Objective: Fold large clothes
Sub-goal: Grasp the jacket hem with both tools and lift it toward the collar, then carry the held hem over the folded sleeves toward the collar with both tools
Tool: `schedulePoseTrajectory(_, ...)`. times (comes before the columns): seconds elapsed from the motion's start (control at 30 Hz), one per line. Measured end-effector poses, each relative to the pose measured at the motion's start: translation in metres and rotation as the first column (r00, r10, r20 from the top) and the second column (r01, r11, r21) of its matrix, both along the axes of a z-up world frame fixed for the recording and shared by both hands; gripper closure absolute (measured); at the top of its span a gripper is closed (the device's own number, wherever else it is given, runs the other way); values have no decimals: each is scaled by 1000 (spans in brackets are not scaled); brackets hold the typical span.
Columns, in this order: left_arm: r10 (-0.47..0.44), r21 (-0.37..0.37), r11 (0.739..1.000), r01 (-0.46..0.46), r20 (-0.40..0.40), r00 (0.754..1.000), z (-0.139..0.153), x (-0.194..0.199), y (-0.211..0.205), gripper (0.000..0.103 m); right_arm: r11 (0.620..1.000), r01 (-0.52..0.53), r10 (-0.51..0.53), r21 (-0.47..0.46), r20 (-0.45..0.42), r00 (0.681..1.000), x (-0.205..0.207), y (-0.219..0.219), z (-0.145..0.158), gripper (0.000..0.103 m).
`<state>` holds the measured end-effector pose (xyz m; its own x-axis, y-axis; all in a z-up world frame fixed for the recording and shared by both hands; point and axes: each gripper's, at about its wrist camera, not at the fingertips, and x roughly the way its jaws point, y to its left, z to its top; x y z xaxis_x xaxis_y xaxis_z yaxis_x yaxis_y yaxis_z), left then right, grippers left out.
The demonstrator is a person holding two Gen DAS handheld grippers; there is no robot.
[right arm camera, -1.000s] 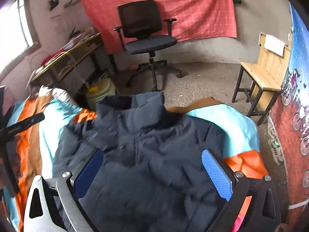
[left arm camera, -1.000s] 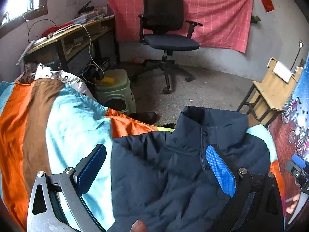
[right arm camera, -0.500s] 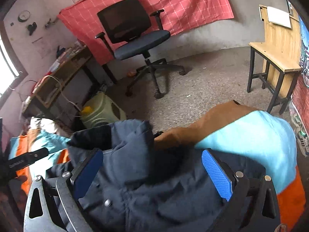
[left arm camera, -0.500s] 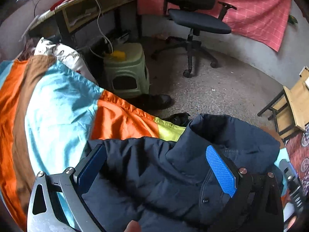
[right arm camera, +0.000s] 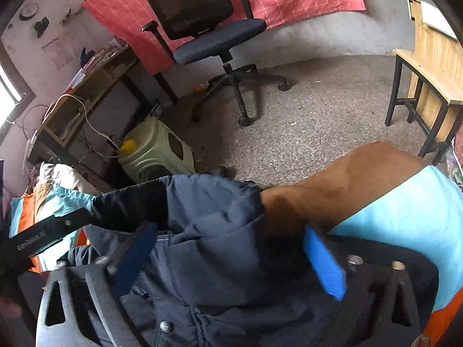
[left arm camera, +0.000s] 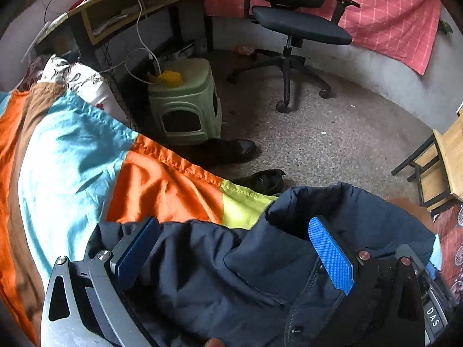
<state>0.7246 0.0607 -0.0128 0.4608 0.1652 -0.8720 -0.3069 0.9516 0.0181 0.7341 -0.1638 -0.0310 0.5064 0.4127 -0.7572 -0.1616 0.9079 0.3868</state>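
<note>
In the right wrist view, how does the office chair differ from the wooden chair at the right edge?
The office chair has a padded dark seat and armrests; the wooden chair has a bare seat and back of light wood. The office chair stands on one post with a wheeled star base; the wooden chair stands on straight dark legs. Both stand upright on the grey floor.

Rough grey concrete floor. At 12 o'clock, black mesh swivel office chair w/ red checked cloth hung on grey wall behind. Cluttered wooden desk at 10; pale green plastic stool below. Light wood chair at 2. Daylight from window at 9.
</note>
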Motion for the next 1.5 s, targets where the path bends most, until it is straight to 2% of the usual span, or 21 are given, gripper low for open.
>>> schedulePoseTrajectory(0.03,3,3,1000,-3,10,1000,1,-1,1,3,1000,-3,3,-17,5,1000,-1,2,1,54)
schedulePoseTrajectory(0.07,-1,-5,1000,2,32,999,4,-3,3,10,999,-1,2,-35,20,1000,-5,2,5,60)
schedulePoseTrajectory(0.1,-8,-12,1000,9,48,999,7,-5,2,25,999,5,-4,-39,33,999,-8,1,6,75)
schedulePoseTrajectory(0.13,-17,-19,1000,18,56,998,10,-7,2,35,1000,11,-10,-23,41,999,-13,-3,8,80)
schedulePoseTrajectory(0.2,-42,-34,998,43,37,998,11,-8,3,62,1000,7,-7,-1,49,999,-25,-8,9,85)
schedulePoseTrajectory(0.23,-57,-46,997,58,26,998,11,-9,3,68,1000,3,-3,-3,55,998,-29,-10,10,87)
schedulePoseTrajectory(0.3,-89,-57,994,91,34,995,14,-14,1,87,1000,-7,6,13,68,998,-41,-15,15,89)
schedulePoseTrajectory(0.37,-132,-52,990,135,55,990,19,-20,-5,90,1000,-16,15,18,81,997,-51,-17,22,89)
schedulePoseTrajectory(0.4,-159,-44,986,161,61,985,22,-25,-8,97,1000,-25,24,17,94,995,-58,-18,26,90)
schedulePoseTrajectory(0.43,-172,-45,984,175,69,983,24,-29,-10,100,999,-37,35,18,109,993,-65,-19,30,90)
schedulePoseTrajectory(0.6,-189,-45,979,200,184,965,46,-77,-6,102,996,-88,90,-17,198,976,-107,-26,45,91)
schedulePoseTrajectory(0.73,-207,-20,975,221,276,939,55,-143,-7,102,991,-125,130,-36,251,959,-144,-36,53,92)
schedulePoseTrajectory(0.87,-296,21,952,304,309,904,54,-207,-16,103,987,-158,154,-9,264,952,-190,-47,53,92)
schedulePoseTrajectory(0.97,-391,99,920,380,311,866,44,-251,-31,103,988,-154,146,4,289,946,-224,-53,49,92)
schedulePoseTrajectory(1.03,-415,105,909,403,297,860,35,-267,-38,103,988,-157,147,9,293,945,-242,-55,47,92)
schedulePoseTrajectory(1.17,-433,47,898,438,279,857,18,-282,-46,103,990,-138,125,17,335,934,-273,-64,44,93)
schedulePoseTrajectory(1.27,-457,30,885,465,253,853,7,-284,-54,103,990,-132,139,-44,369,919,-292,-62,38,93)
schedulePoseTrajectory(1.33,-473,29,876,481,238,848,2,-287,-58,103,985,-135,165,-107,361,918,-294,-56,26,93)
schedulePoseTrajectory(1.5,-501,-21,854,521,239,832,7,-296,-52,103,980,-117,164,-160,320,933,-281,-54,-9,94)
